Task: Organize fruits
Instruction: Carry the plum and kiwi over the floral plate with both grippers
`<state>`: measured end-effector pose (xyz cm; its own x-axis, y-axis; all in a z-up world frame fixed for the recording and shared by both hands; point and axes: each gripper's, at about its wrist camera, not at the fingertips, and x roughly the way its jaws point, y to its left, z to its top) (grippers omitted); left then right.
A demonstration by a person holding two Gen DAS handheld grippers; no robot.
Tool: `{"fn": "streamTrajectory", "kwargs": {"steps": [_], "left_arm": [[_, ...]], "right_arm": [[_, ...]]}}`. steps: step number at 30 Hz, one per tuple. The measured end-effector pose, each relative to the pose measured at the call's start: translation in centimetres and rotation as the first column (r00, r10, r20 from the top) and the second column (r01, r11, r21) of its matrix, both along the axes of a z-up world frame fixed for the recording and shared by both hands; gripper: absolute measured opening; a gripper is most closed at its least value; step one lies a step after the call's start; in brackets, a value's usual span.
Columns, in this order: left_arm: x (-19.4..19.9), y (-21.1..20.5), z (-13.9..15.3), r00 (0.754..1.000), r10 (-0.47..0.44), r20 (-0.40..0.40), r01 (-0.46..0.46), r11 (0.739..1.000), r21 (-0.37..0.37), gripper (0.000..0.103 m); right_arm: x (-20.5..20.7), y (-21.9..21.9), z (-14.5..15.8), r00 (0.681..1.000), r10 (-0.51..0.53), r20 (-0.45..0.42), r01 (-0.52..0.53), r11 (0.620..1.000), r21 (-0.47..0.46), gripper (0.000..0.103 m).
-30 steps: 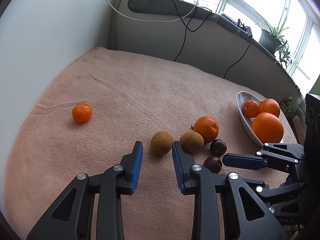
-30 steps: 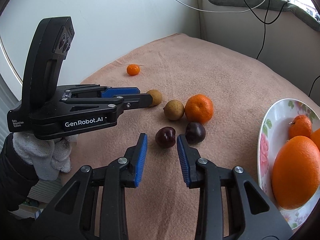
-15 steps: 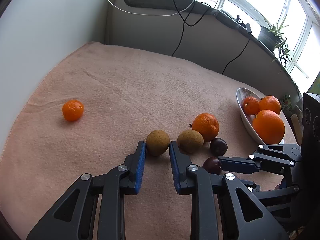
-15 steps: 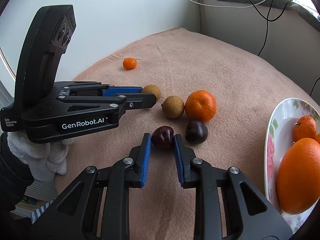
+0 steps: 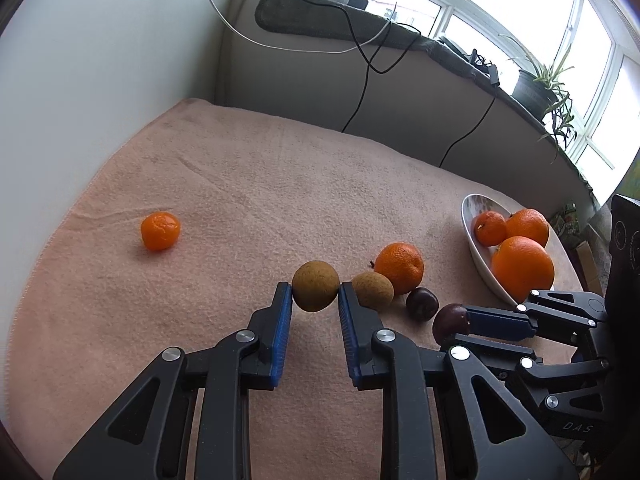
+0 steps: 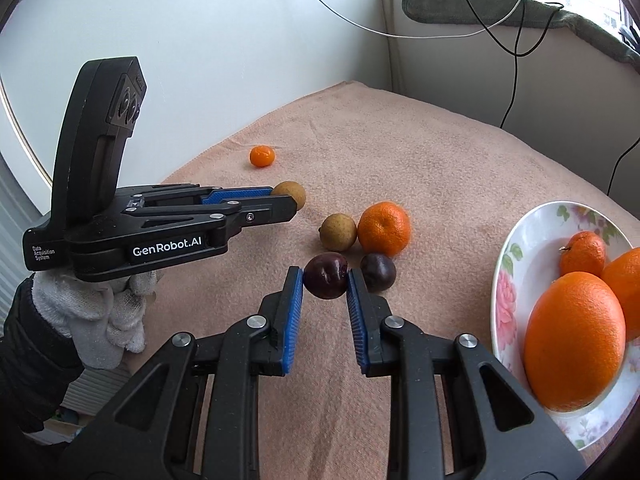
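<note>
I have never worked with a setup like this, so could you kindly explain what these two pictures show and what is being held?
There is no robot here: a person holds a two-finger gripper in each hand, and each carries a fisheye camera looking forward along its fingers. One picture comes from the left tool, the other from the right.

The left gripper is closed on a brown round fruit. The right gripper is closed on a dark plum. Each tool also shows in the other's picture, and the gloved left hand shows in the right view.

On the pink towel lie a second brown fruit, a second plum, a tangerine and, apart to the left, a small tangerine. A flowered plate holds three oranges.
</note>
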<state>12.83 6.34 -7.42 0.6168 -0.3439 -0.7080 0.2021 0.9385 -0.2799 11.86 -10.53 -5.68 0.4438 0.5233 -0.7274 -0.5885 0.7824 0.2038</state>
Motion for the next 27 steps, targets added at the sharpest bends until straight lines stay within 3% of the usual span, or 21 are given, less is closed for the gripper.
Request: {"fn": "streamTrajectory", "kwargs": {"steps": [13, 27], "left_arm": [[-0.9, -1.5, 2.3, 0.999, -0.021, 0.05, 0.022, 0.999, -0.025, 0.022], [-0.2, -5.5, 3.6, 0.993, -0.087, 0.077, 0.09, 0.995, -0.038, 0.022]], "right_arm": [[-1.7, -6.8, 3.5, 0.99, -0.125, 0.06, 0.12, 0.99, 0.08, 0.024], [-2.2, -14.5, 4.7, 0.951, -0.296, 0.086, 0.287, 0.952, 0.106, 0.024]]}}
